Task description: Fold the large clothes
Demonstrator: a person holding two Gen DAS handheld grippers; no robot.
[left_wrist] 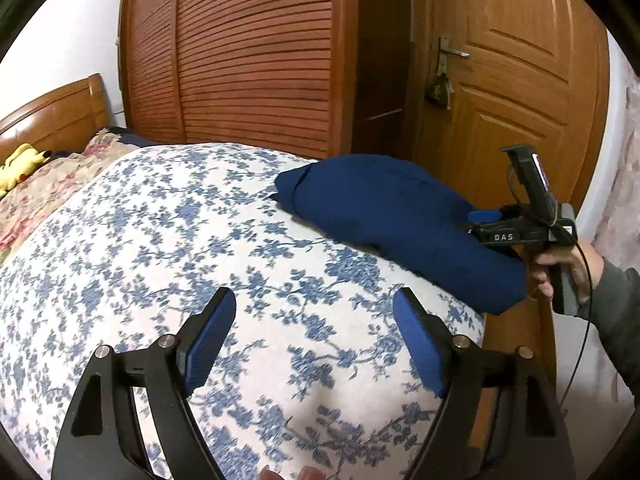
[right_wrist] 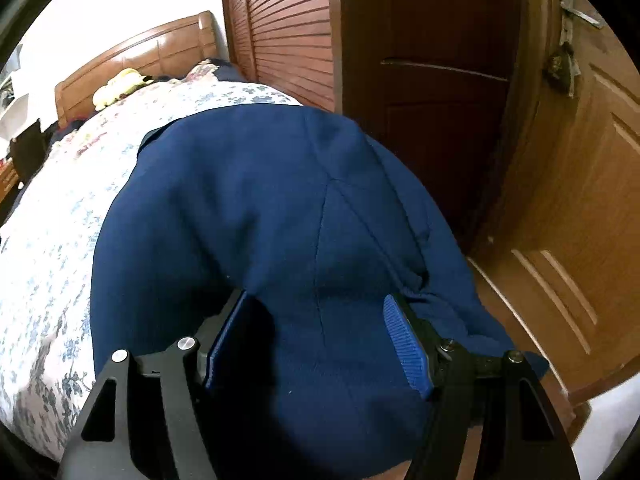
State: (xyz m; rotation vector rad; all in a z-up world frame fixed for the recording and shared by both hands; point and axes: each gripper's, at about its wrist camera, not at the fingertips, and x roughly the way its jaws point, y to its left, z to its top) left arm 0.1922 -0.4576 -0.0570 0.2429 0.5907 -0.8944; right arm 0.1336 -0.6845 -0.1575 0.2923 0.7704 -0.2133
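Note:
A folded dark blue garment (left_wrist: 400, 220) lies as a thick bundle at the right edge of the bed. My left gripper (left_wrist: 314, 340) is open and empty above the floral bedspread (left_wrist: 160, 248), left of the garment. My right gripper (left_wrist: 486, 216) reaches onto the garment's right end from the bed's edge. In the right wrist view the garment (right_wrist: 260, 208) fills the middle. The right gripper (right_wrist: 316, 340) stands wide open there, with a fold of the blue cloth bulging between its two fingers.
The bed has a blue-and-white floral cover and a wooden headboard (left_wrist: 56, 116) at the far left. A yellow plush toy (left_wrist: 20, 164) lies near the pillows. A slatted wooden wardrobe (left_wrist: 248, 52) and a wooden door (left_wrist: 512, 80) stand close behind the bed.

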